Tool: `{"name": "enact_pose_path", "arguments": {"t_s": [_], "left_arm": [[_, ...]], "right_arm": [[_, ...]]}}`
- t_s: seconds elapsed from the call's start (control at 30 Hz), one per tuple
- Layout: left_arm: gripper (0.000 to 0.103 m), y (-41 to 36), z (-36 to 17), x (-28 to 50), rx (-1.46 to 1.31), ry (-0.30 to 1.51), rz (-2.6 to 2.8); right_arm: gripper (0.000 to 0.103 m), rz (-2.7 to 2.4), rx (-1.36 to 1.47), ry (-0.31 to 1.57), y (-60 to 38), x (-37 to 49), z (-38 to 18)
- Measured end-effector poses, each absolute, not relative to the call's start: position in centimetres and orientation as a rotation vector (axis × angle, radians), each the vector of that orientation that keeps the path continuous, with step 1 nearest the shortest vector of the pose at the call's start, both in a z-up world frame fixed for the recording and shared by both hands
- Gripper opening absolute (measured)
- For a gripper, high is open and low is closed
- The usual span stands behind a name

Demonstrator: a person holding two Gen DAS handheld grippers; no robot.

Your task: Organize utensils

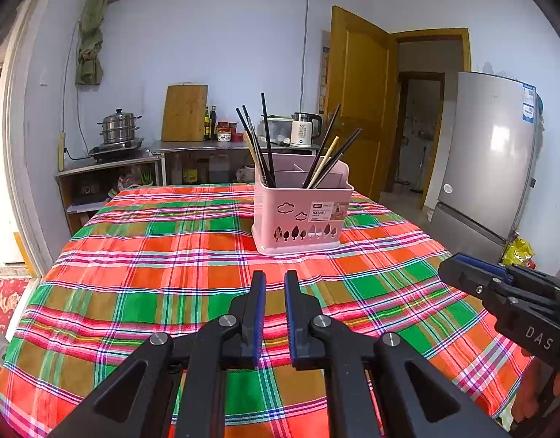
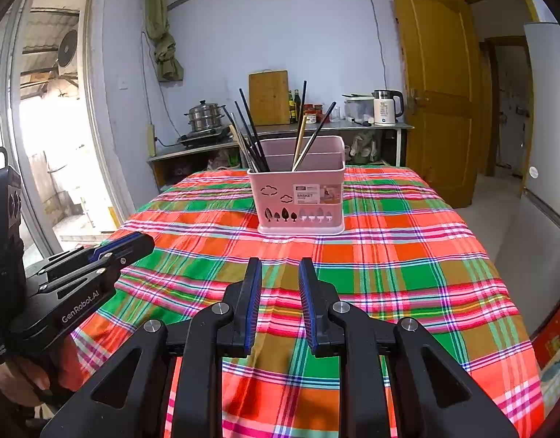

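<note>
A pink utensil basket (image 1: 301, 215) stands on the plaid tablecloth (image 1: 152, 273), holding several black and pale chopsticks (image 1: 267, 138) in two compartments. It also shows in the right wrist view (image 2: 300, 197) with its chopsticks (image 2: 250, 135). My left gripper (image 1: 275, 277) hovers over the cloth in front of the basket, jaws a little apart and empty. My right gripper (image 2: 280, 264) hovers likewise, open and empty. Each gripper shows in the other's view: the right one (image 1: 462, 266) at the right edge, the left one (image 2: 133, 242) at the left edge.
A fridge (image 1: 488, 160) stands right of the table. A counter (image 1: 236, 146) at the back wall carries a kettle (image 1: 305, 129), bottles and a cutting board. A steamer pot (image 1: 119, 127) sits on a stove at back left. A yellow door (image 1: 356, 98) is open.
</note>
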State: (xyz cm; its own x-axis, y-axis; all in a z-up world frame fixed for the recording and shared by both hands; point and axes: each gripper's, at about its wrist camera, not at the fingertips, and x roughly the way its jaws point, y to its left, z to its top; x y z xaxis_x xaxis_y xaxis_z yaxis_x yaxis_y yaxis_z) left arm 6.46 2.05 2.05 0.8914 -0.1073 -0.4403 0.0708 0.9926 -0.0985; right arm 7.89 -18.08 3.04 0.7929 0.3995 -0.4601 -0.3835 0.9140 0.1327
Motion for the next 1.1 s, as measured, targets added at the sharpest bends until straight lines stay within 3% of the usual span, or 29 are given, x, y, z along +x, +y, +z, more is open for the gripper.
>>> {"name": "enact_pose_path", "arguments": {"t_s": [1.1], "left_arm": [[0.009, 1.47, 1.68, 6.54, -0.059, 0.479, -0.076]], "right_arm": [[0.021, 0.439, 0.025, 0.514, -17.45, 7.63, 3.00]]}}
